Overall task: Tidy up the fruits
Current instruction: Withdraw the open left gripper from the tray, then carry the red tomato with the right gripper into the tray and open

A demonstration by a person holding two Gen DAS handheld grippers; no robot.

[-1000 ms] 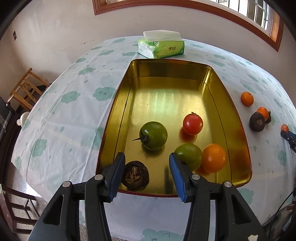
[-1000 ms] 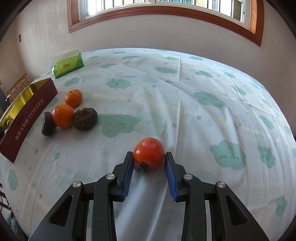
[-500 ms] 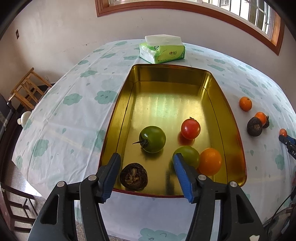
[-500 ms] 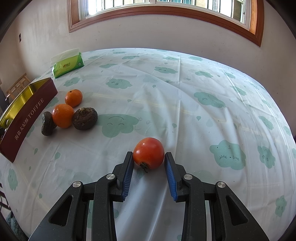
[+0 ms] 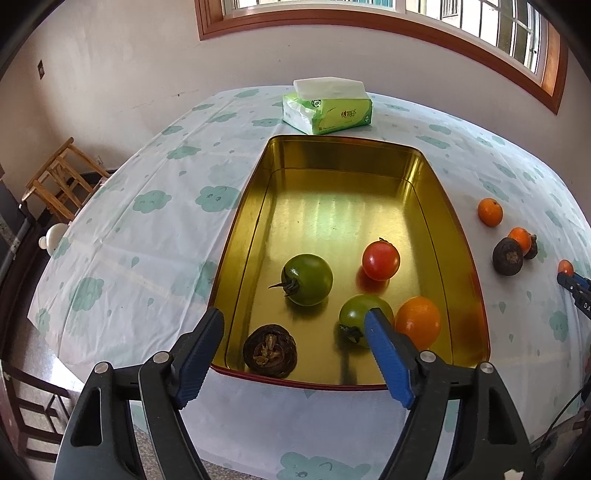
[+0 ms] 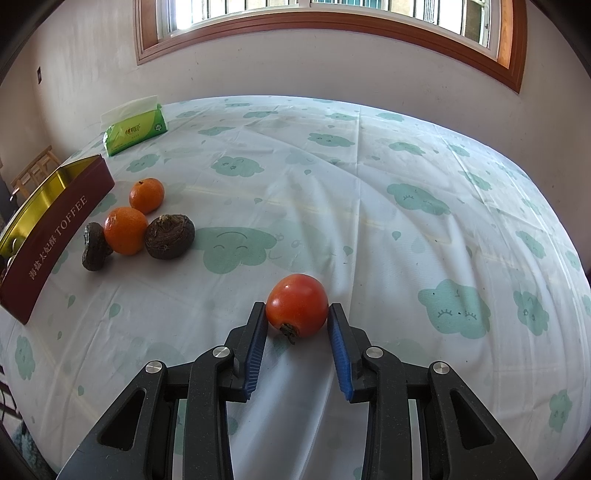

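Where the desk (image 5: 110, 258) shows, it is covered by a pale cloth printed with green clouds, creased in places; it stands against a plain wall under a wood-framed window (image 6: 332, 22). At far left, off the desk edge, a wooden chair (image 5: 55, 181) sits on a dark floor.

Left wrist view, left to right: the left hand-held gripper (image 5: 293, 325) hangs over the near end of a gold tin (image 5: 236, 236), its jaws opening, pads clear of everything. Between them lies a dark brown fruit (image 5: 269, 350), released on the tin floor. Further in: a green tomato (image 5: 306, 278), a second green tomato (image 5: 356, 314) partly hidden behind the right pad, a red tomato (image 5: 380, 258), an orange (image 5: 419, 325). A green tissue pack (image 5: 328, 107) lies beyond the far end.

Right wrist view, left to right: the tin's maroon wall is cut off at the frame edge, its contents hidden. Just beside it sit a dark fruit (image 6: 94, 245) half behind an orange (image 6: 125, 230), another brown fruit (image 6: 170, 236), and a farther orange (image 6: 146, 194). The right hand-held gripper (image 6: 296, 312) is clamped on a red tomato (image 6: 297, 304), near centre; whether this rests on the cloth is unclear.
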